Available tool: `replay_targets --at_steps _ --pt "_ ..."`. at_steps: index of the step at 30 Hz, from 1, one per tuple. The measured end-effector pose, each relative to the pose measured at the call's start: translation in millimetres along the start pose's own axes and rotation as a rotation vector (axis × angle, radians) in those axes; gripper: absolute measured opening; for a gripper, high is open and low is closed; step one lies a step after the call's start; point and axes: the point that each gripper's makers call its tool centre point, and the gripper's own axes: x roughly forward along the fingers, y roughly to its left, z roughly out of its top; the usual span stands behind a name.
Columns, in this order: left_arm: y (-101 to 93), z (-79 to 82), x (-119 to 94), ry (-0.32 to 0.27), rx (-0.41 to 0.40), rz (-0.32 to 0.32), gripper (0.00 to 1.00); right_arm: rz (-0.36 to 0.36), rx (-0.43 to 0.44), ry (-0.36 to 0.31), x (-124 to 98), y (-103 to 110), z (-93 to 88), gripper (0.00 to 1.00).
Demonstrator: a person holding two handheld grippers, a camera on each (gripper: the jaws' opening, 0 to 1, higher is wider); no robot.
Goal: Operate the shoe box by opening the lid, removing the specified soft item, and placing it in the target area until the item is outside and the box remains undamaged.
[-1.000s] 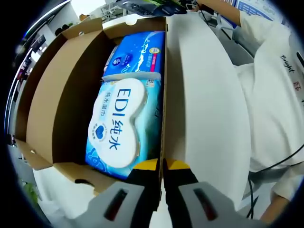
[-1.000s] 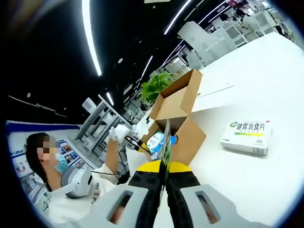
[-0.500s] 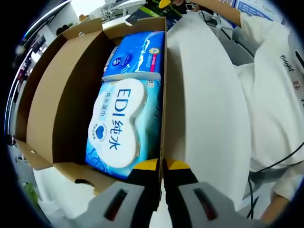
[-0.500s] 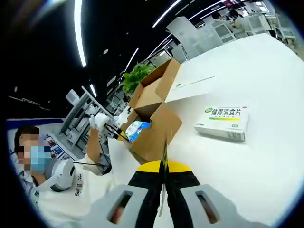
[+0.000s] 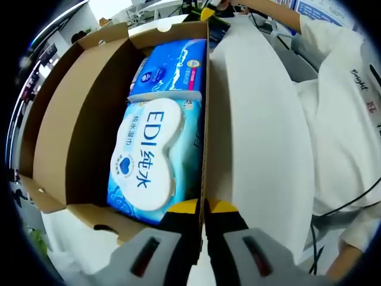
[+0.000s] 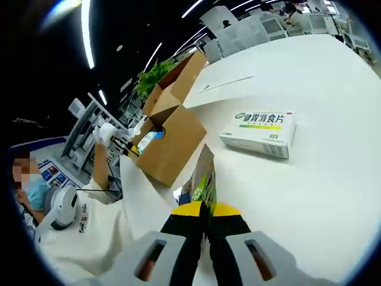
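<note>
White tabletop (image 6: 321, 179) runs across the right gripper view, w/ a dim hall and ceiling light strips behind. Right gripper (image 6: 206, 210) has its jaws pressed together on a thin green-printed packet (image 6: 203, 179) that stands up on edge; its print is too small to read. Brown cardboard shoe box (image 6: 169, 146) sits well apart on the table, lid flap up, a bit of blue showing in its mouth. White-and-green carton (image 6: 260, 132) lies flat, apart from the box. A person in white is at the view's left edge, partly cut off.

Left gripper view looks down into the open shoe box (image 5: 77, 125). Left gripper (image 5: 202, 208) pinches the box's near side wall, jaws closed on the cardboard edge. Inside, filling the floor, lies a blue wet-wipes pack (image 5: 156, 156) marked "EDI", long axis running away from the camera. A 2nd blue pack (image 5: 172, 67) lies beyond it, far end hidden by the box wall. White sleeve (image 5: 345, 119) at right.
</note>
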Motion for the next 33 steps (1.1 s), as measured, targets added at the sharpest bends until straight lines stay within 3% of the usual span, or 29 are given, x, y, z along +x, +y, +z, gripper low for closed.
replay_targets --at_steps 4,9,28,33 --pt "-0.4 -0.3 0 0.000 0.000 -0.001 0.03 -0.141 -0.109 0.094 6 -19 -10.2 0.00" --pt "-1.2 -0.8 0 -0.001 0.001 0.001 0.03 -0.204 -0.215 0.118 11 -25 -5.3 0.00" --pt "0.0 -1.5 1 -0.002 0.002 0.004 0.03 -0.298 -0.451 0.181 15 -42 5.1 0.00" --pt "-0.4 -1.0 0 -0.001 0.001 0.003 0.03 -0.324 -0.557 0.194 15 -48 9.8 0.00"
